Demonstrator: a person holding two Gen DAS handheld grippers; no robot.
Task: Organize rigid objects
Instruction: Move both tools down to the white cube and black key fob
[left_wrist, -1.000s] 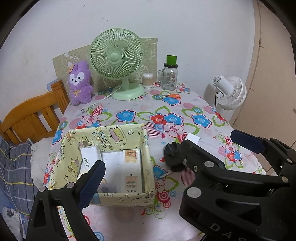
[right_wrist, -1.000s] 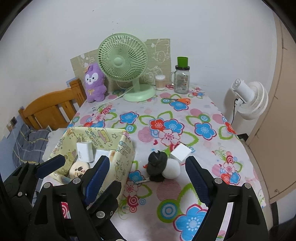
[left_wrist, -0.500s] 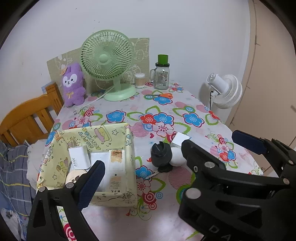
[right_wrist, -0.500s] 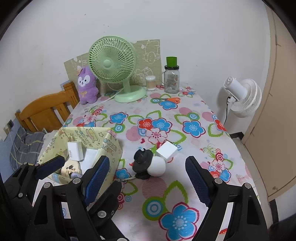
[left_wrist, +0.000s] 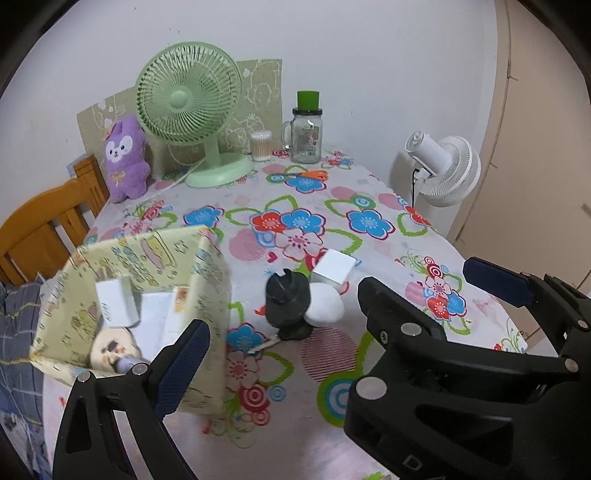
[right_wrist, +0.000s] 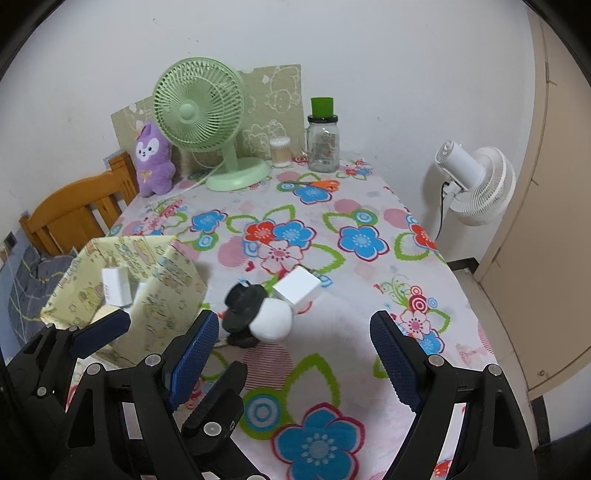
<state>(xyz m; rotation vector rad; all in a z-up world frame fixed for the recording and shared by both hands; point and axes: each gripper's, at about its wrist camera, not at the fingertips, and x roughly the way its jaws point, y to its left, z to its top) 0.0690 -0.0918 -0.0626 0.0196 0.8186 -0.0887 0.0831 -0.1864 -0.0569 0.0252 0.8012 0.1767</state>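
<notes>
A yellow patterned box (left_wrist: 210, 295) (right_wrist: 173, 291) sits at the table's left and holds a white charger (left_wrist: 118, 302) (right_wrist: 116, 288), a white flat pack and a round tin. To its right lie a black round object (left_wrist: 288, 299) (right_wrist: 243, 302), a white ball (left_wrist: 325, 306) (right_wrist: 271, 319) and a white cube (left_wrist: 334, 271) (right_wrist: 297, 288), bunched together. My left gripper (left_wrist: 288, 343) is open and empty, above the table's near edge. My right gripper (right_wrist: 295, 350) is open and empty, in front of the three loose objects.
At the back stand a green desk fan (left_wrist: 188, 99), a purple plush (left_wrist: 125, 158), a glass jar with a green lid (left_wrist: 306, 133), a cotton swab tub (left_wrist: 260, 146) and orange scissors (left_wrist: 314, 173). A white floor fan (left_wrist: 447, 166) stands off the right edge; a wooden chair (left_wrist: 44, 221) at left.
Both grippers have pulled back and swung right, so the box slid left in view and the black object, ball and cube came toward the centre. Both stay open and empty.
</notes>
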